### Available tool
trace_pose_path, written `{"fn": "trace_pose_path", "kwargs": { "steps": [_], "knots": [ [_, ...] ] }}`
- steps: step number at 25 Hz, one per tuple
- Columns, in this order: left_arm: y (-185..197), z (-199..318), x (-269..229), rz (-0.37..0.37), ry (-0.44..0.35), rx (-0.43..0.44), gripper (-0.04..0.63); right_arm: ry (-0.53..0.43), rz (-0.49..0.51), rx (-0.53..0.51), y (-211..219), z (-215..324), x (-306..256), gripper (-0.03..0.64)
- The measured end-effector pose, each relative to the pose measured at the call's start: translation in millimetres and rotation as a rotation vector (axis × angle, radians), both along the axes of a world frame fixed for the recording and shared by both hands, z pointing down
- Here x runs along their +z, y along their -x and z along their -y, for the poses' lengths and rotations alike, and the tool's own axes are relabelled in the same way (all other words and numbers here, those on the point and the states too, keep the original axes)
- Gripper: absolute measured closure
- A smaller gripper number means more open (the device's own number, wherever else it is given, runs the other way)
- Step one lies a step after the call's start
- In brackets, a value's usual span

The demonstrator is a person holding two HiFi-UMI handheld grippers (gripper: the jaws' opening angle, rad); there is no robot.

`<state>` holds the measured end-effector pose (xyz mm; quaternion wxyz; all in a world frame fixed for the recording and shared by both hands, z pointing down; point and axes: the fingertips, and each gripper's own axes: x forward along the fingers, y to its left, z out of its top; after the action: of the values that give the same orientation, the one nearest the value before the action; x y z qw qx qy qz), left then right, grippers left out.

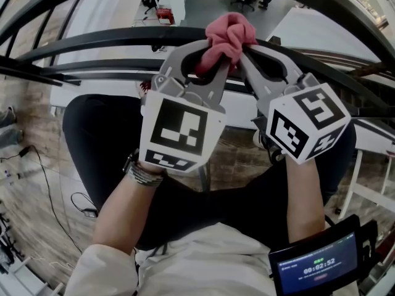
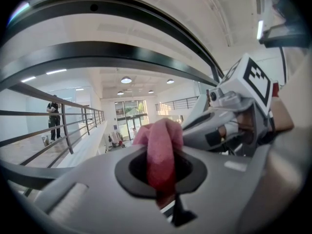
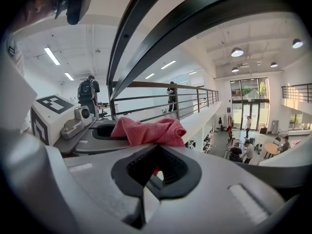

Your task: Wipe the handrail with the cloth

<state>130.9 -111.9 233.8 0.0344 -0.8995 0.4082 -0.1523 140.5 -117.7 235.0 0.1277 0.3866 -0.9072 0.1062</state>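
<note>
Head view: we see both grippers meeting at 12 o'clock on one pink cloth (image 1: 229, 36). Left gripper (image 1: 207, 59) comes in from 7 o'clock and right gripper (image 1: 248, 49) from 4 o'clock, with their marker cubes facing us. The bunched cloth overlaps the dark handrail (image 1: 105, 40), which runs from 9 to 3 o'clock. We can't confirm contact with the rail from here. A small screen (image 1: 318, 265) sits at 5 o'clock.

Left gripper view: we read the jaws as clamped on the cloth (image 2: 160, 147), which stands up through the oval gap at centre. The right gripper's body and cube fill the 2 to 3 o'clock area. The handrail (image 2: 122, 52) arcs overhead from 9 to 2 o'clock, clear of the cloth in this view. A person (image 2: 53, 118) stands at a far railing at 9 o'clock.

Right gripper view: we read the jaws as pinched on the cloth (image 3: 148, 129) at its lower edge, and the pink shows through the gap. The rest drapes toward 10 o'clock onto the left gripper's tips. The handrail (image 3: 195, 28) sweeps across 12 to 2 o'clock.
</note>
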Motion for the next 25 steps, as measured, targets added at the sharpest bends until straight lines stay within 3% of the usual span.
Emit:
{"fn": "trace_pose_path", "kwargs": {
  "steps": [6, 25],
  "knots": [
    [0.2, 6.6, -7.3, -0.024, -0.017, -0.021, 0.565, -0.051, 0.005, 0.035, -1.6, 5.5, -11.2, 0.615],
    [-3.8, 10.1, -6.3, -0.033, -0.010, -0.024, 0.565, -0.055, 0.017, 0.110, -9.4, 9.4, -10.2, 0.615]
  ]
}}
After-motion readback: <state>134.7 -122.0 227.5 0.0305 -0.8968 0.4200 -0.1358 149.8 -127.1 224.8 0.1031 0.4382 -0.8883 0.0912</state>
